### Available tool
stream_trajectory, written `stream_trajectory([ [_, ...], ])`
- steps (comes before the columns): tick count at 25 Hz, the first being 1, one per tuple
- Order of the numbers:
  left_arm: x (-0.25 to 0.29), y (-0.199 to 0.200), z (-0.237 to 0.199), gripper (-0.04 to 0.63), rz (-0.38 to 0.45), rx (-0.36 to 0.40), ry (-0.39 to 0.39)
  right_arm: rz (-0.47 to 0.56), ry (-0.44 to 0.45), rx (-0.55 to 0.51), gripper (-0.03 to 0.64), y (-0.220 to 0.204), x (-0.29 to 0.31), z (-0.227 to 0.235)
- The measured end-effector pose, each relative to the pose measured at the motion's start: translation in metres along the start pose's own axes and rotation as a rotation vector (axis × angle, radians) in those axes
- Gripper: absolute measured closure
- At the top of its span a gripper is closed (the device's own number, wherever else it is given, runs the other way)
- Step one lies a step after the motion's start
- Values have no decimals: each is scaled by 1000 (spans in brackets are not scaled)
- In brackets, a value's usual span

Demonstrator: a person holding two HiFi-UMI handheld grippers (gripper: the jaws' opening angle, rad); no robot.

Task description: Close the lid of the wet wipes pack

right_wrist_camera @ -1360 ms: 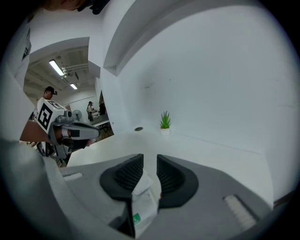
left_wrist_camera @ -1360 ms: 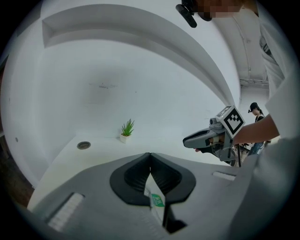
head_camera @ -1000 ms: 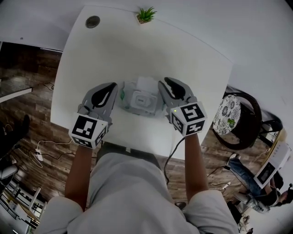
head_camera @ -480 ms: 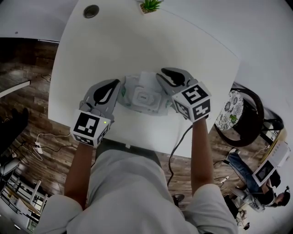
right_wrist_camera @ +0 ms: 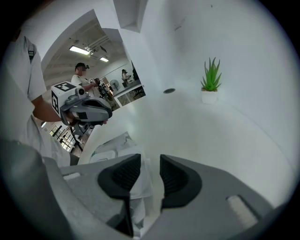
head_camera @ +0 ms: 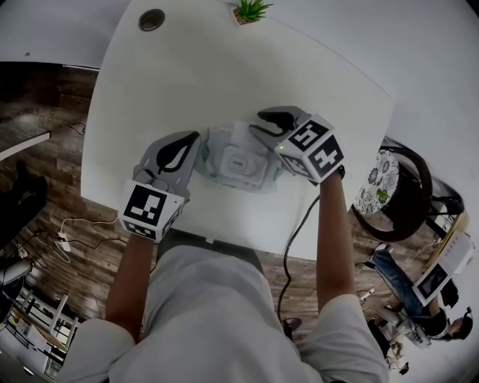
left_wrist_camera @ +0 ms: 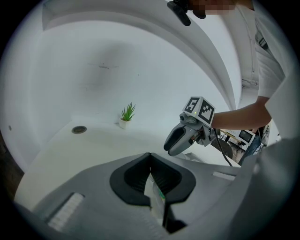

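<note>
Grippers sit on either side of the wet wipes pack [head_camera: 238, 161], which lies flat on the white table [head_camera: 187, 67], nearer the person's edge than the far one. The pack is pale, with a rounded plastic lid frame in the middle of its top and a white flap [head_camera: 243, 133] standing up along its far side.

The left gripper [left_wrist_camera: 150, 163] comes in low from the pack's left. Its jaws are pressed together on the thin sealed edge of the pack (a sliver of white film with green print shows between the dark pads), so it has the pack pinched there.

The right gripper [right_wrist_camera: 150, 166] is tilted steeply down over the far right corner of the pack. Its jaws have just been opening and now stand apart with a clear gap. The white flap sits in and below that gap, close to the left pad, but the pads do not press on it.

At the table's far edge stand a small potted plant [head_camera: 251, 10] and, well to its left, a round cable hole [head_camera: 152, 19]. A chair with a patterned cushion [head_camera: 376, 185] stands on the wooden floor beside the table, on the person's right.
</note>
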State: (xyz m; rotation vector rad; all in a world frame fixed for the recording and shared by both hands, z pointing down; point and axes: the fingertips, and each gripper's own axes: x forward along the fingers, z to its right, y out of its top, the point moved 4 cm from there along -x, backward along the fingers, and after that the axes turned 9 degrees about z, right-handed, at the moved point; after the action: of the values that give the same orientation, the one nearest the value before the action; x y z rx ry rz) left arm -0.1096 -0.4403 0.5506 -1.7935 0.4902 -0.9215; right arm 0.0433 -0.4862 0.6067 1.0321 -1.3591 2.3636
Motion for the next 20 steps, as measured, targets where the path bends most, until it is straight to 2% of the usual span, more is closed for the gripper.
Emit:
stream_trajectory([
  [5, 2, 3, -1, 589, 3, 2, -7, -55, 76, 20, 483, -3, 4, -4],
  [9, 4, 1, 0, 589, 4, 0, -12, -69, 104, 29, 483, -6, 6, -7],
  [20, 3, 5, 4, 589, 13, 5, -20, -53, 89, -22, 483, 6, -7, -15],
])
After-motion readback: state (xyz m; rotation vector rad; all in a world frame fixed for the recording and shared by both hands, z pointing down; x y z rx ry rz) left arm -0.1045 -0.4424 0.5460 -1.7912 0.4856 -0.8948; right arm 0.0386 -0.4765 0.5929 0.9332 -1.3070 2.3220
